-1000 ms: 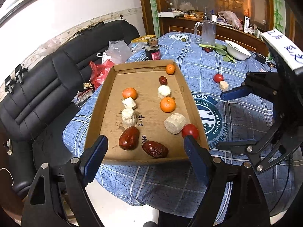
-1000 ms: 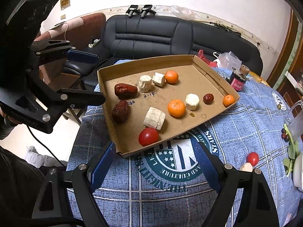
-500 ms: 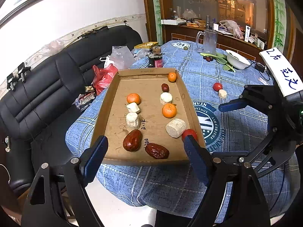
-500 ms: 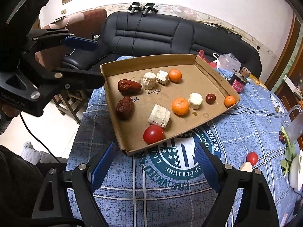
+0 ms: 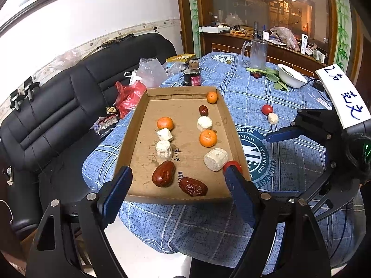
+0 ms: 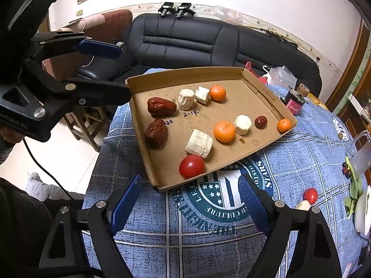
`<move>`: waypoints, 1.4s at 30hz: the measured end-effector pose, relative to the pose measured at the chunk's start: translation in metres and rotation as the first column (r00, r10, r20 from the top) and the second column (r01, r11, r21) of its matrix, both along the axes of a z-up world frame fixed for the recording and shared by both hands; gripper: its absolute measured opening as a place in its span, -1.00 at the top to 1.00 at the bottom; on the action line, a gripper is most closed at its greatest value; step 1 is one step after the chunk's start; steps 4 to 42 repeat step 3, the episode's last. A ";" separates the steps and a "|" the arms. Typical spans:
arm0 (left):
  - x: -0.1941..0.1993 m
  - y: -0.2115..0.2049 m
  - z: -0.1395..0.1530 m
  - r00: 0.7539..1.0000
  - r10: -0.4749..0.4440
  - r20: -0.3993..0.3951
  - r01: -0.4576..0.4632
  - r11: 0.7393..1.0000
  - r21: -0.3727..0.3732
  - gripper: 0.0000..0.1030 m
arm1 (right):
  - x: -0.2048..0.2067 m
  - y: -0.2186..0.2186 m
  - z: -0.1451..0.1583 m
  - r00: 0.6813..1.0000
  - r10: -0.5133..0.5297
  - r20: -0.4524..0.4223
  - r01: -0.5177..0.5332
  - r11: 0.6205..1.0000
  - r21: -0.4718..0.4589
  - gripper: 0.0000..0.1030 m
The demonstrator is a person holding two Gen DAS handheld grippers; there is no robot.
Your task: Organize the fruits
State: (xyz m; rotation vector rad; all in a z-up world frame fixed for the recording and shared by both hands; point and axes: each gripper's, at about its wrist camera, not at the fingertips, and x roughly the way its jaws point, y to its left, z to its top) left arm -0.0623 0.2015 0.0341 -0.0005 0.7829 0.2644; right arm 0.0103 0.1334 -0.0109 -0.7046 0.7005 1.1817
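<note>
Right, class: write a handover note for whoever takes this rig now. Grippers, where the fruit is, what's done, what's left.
Left gripper: open, empty, near the tray's close edge.
Right gripper: open, empty, above the cloth.
In tray: three oranges, three dates, four white chunks, one tomato, in two loose rows.
Outside: tomato and white chunk, touching, on the cloth.
Left: probably bring those two in.

Blue-clothed table (image 6: 289, 166) under cardboard tray (image 6: 231, 159), stray tomato (image 6: 310, 195)
</note>
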 end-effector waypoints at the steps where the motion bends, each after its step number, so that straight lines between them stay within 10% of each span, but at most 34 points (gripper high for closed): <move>1: 0.000 0.000 0.001 1.000 -0.001 -0.001 0.001 1.000 -0.002 -0.61 | 0.000 0.000 0.000 1.000 0.000 0.000 0.000 1.000 0.001 -0.67; 42: 0.001 0.000 0.001 1.000 0.002 -0.002 -0.002 1.000 -0.004 -0.61 | 0.000 0.000 0.000 1.000 -0.004 -0.002 0.004 1.000 0.000 -0.67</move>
